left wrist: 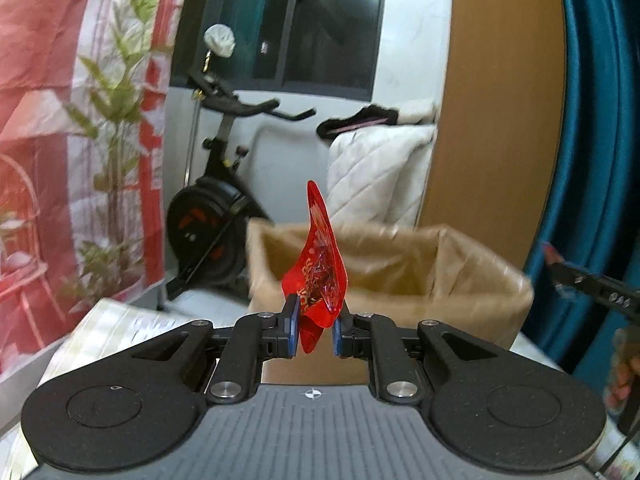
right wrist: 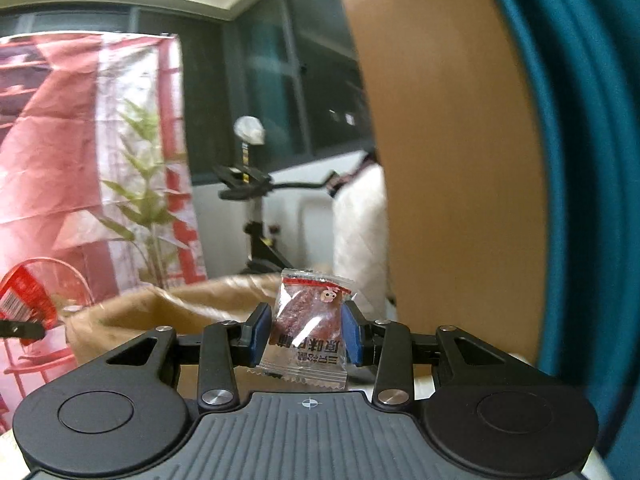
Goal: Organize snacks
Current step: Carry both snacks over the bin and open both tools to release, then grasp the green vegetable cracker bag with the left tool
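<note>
Behind everything stands a dim room with a dark window, a black exercise bike (left wrist: 218,200), a red and white printed sheet with a green plant (left wrist: 116,120) before it, a wooden panel (left wrist: 492,120) and teal drapery at the right. Nearer in, an open cardboard box (left wrist: 400,268), matte brown with soft, slightly bowed walls, stands on a pale surface (left wrist: 120,320) with its mouth facing up. In the left wrist view, the left hand-held gripper (left wrist: 315,330) is clamped on a red snack packet (left wrist: 318,272): glossy, translucent film, pinched edge-on at its lower end, its long axis upright and its narrow tip pointing up, leaning slightly left, in the air in front of the box. In the right wrist view, the right hand-held gripper (right wrist: 307,334) is closed on a clear snack packet (right wrist: 306,328) by its two side edges. That packet is flat and rectangular, with crinkled clear plastic, zigzag-cut ends, a red band near its top, and a dark reddish-brown, rough piece inside. Its long axis is near upright, tilted a little, its face toward the camera and its print upside down; it hangs before the box's near rim.
</note>
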The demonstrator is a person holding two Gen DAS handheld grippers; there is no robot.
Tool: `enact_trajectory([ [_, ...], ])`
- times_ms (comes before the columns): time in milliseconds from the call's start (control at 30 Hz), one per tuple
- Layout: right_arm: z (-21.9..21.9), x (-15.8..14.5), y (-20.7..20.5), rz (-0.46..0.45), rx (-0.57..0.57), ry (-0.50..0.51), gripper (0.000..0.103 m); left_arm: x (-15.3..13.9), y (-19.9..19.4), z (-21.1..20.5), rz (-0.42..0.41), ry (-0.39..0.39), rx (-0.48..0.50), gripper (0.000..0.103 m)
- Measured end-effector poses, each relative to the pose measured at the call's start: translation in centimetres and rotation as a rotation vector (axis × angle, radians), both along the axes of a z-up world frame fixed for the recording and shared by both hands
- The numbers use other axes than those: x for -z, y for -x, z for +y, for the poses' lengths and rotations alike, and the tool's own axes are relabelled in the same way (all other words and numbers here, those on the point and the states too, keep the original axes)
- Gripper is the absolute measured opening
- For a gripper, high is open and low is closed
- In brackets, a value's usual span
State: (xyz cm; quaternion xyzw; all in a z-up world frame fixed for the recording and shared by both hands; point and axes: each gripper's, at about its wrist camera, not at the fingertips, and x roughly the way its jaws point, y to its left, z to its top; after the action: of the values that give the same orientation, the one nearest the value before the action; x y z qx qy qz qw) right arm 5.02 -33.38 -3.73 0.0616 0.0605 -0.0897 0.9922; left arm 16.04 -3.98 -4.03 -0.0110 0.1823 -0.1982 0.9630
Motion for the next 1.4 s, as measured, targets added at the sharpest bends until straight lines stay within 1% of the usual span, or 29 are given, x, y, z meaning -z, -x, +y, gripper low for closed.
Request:
enact_trajectory([
  [100,1.0,-1.7,-2.7,0.012,-0.037,0.039,0.035,-1.7,-2.3,-1.7,-0.021,0.005,0.039,0.017],
  [233,2.3,-2.6,-6.3,0.072,-0.057,0.061,0.035,-2.4,-6.2,-4.0,0.034,0.032,0.050,0.017],
  [333,2.9,-2.4,-8.6,0.120,-0.052,0.046,0.035,-1.9,-8.8,-5.6,0.060,-0.014,0.038,0.017],
  [400,2.9,-2.2,-9.8,0.154,-0.038,0.028,0.036,-1.3,-9.4,-6.3,0.073,-0.054,0.036,0.018],
  [433,3.0,-2.0,-10.2,0.172,-0.033,0.022,0.036,-1.1,-9.5,-6.7,0.068,-0.073,0.036,0.024],
  [467,3.1,-1.7,-10.6,0.190,-0.031,0.013,0.038,-1.0,-9.7,-6.9,0.069,-0.086,0.031,0.032],
  [500,3.2,-1.4,-10.8,0.211,-0.023,0.000,0.041,-1.0,-9.4,-6.7,0.066,-0.088,0.028,0.057],
  [533,3.2,-1.1,-10.9,0.225,-0.012,-0.009,0.041,-1.0,-9.0,-6.4,0.057,-0.082,0.026,0.073],
  [567,3.3,-1.0,-10.8,0.228,-0.005,-0.014,0.049,-1.1,-8.6,-5.9,0.048,-0.076,0.027,0.077],
  [600,3.4,-1.0,-10.6,0.227,-0.004,-0.016,0.062,-1.1,-8.3,-5.8,0.045,-0.073,0.029,0.079],
  [667,3.7,-0.9,-10.0,0.219,-0.008,-0.016,0.069,-1.3,-7.9,-5.4,0.059,-0.086,0.028,0.079],
  [733,4.0,-1.1,-9.5,0.217,-0.018,-0.018,0.070,-1.5,-7.3,-4.9,0.065,-0.101,0.015,0.079],
  [900,4.2,-1.9,-6.8,0.204,-0.029,-0.046,0.078,-2.5,-5.4,-3.4,0.060,-0.107,-0.008,0.079],
  [1067,4.4,-2.3,-4.1,0.197,-0.030,-0.077,0.078,-3.5,-2.5,-1.7,0.058,-0.088,-0.018,0.079],
  [1167,4.8,-2.2,-2.1,0.188,-0.030,-0.099,0.078,-3.5,-0.5,-0.9,0.063,-0.081,-0.007,0.079],
  [1333,6.3,-1.1,1.0,0.189,-0.024,-0.087,0.078,-2.4,2.4,0.1,0.055,-0.096,-0.008,0.079],
  [1400,6.9,-0.3,2.3,0.185,-0.019,-0.102,0.078,-1.5,3.4,0.5,0.053,-0.099,-0.015,0.079],
])
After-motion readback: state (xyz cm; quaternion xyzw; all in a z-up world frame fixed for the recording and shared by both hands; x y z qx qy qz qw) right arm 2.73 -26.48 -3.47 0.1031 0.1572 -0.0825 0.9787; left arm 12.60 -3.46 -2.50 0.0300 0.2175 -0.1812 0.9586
